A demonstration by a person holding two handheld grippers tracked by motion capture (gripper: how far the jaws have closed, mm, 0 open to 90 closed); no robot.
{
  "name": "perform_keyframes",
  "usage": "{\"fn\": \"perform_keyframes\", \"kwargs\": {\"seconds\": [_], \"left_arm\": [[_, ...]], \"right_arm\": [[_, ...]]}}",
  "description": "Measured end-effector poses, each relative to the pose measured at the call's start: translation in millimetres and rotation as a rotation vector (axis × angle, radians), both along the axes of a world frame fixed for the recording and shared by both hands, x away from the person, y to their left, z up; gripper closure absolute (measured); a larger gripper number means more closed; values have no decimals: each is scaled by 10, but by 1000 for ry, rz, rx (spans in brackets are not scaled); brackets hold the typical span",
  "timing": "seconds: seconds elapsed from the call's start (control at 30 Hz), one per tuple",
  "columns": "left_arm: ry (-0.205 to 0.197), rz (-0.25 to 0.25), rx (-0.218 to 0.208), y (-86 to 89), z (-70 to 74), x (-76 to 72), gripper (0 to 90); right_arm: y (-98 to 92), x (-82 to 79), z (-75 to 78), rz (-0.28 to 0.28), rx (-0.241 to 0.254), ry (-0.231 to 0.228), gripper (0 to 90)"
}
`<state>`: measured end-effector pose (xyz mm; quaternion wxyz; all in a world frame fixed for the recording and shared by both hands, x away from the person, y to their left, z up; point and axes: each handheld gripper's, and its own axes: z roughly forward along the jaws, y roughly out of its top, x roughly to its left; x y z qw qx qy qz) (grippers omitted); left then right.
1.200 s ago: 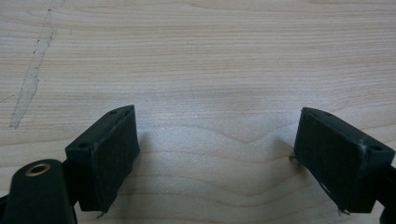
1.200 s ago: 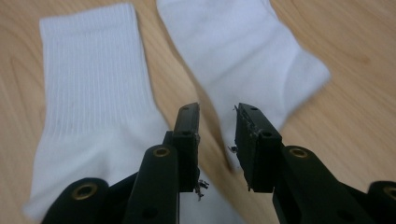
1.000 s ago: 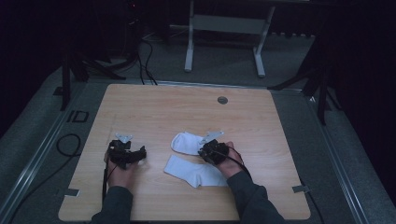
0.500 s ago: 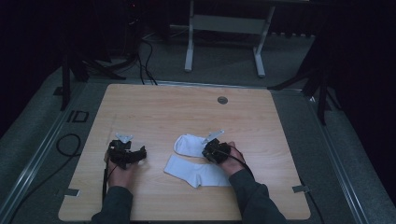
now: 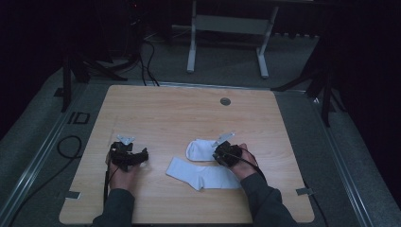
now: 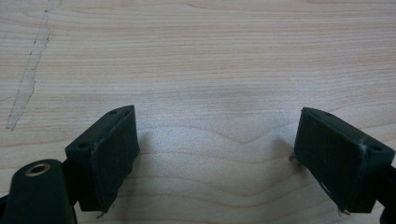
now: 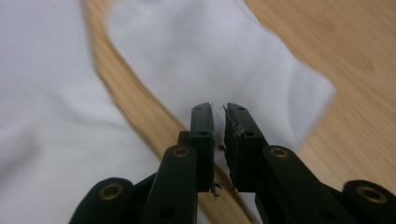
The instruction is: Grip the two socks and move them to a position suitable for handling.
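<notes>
On the table (image 5: pixel 189 113) lie two white socks (image 5: pixel 203 172); left tongs (image 6: pixel 219 158) gape empty, right tongs (image 7: pixel 219 116) nearly closed, empty.

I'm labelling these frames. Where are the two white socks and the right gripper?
Folded white sock (image 5: pixel 199 148), high view, on its rounded left end.
Flat white sock (image 5: pixel 198 174), high view, on its middle.
Right gripper (image 7: pixel 218 116), right gripper view, between the tips of its nearly closed black jaws.
</notes>
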<state>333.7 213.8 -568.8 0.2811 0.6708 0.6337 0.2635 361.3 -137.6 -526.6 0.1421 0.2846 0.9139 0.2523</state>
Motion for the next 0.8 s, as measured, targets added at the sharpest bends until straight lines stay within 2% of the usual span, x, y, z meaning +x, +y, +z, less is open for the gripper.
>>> {"fn": "perform_keyframes", "kwargs": {"seconds": [0.23, 0.37, 0.57, 0.73, 0.8], "left_arm": [[0, 0, 0, 0, 0, 0, 136], [1, -1, 0, 1, 1, 0, 136], [1, -1, 0, 1, 1, 0, 136], [2, -2, 1, 2, 1, -1, 136], [2, -3, 0, 0, 1, 0, 136]], "right_arm": [[371, 10, 83, 73, 46, 1, 795], [523, 29, 69, 87, 78, 7, 774], [703, 64, -16, 86, 68, 24, 721], [781, 105, -145, 70, 26, 61, 718], [793, 103, -153, 64, 38, 67, 727]]}}
